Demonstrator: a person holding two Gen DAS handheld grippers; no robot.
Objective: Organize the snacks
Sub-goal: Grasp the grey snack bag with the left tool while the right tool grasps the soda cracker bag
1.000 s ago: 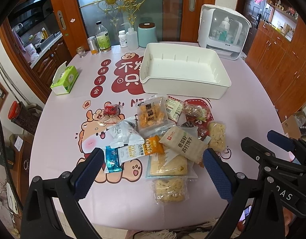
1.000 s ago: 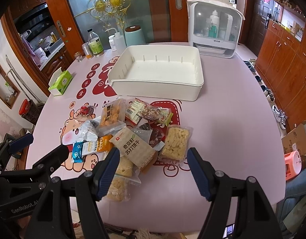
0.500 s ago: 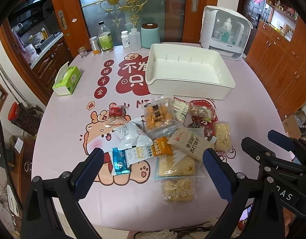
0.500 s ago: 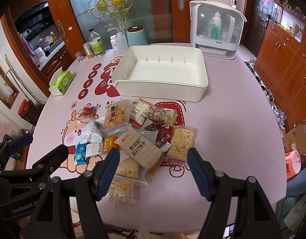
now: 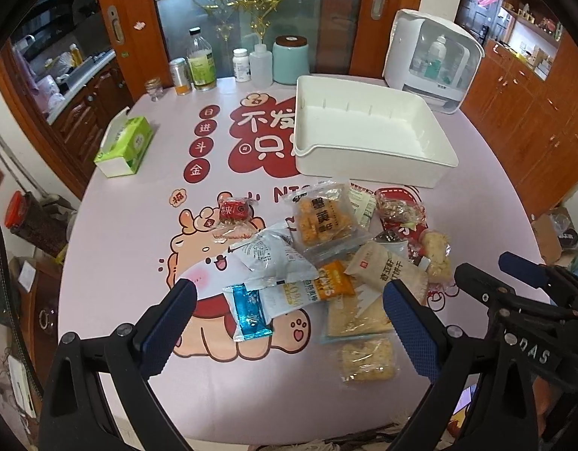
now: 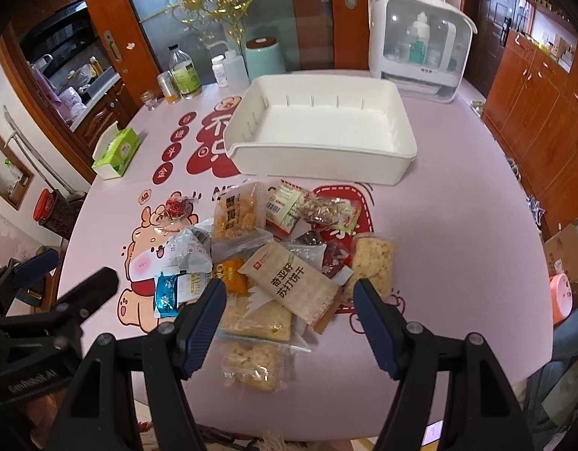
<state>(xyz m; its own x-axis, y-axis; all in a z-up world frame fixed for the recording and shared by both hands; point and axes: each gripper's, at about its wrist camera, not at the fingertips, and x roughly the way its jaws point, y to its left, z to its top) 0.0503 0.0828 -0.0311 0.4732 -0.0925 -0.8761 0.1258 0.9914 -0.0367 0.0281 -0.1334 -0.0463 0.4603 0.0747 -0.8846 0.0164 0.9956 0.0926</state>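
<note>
Soft, even indoor daylight, with strong fisheye bending at the edges.

Both views curve door frames and cabinets toward black vignetted corners. The glossy pink printed tablecloth (image 5: 112,270) shows a pale sheen and only faint shadows under the clear crinkled plastic snack packets (image 6: 289,263), which catch small highlights. The open white plastic bin (image 5: 364,131) is bright, nearly washed out inside. Far background detail looks slightly soft.

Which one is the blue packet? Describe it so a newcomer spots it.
Start at the white tray, then come toward the camera to the snack pile. At the pile's near-left edge lies the blue packet, the only shiny blue wrapper, tucked against a white pouch.
</note>
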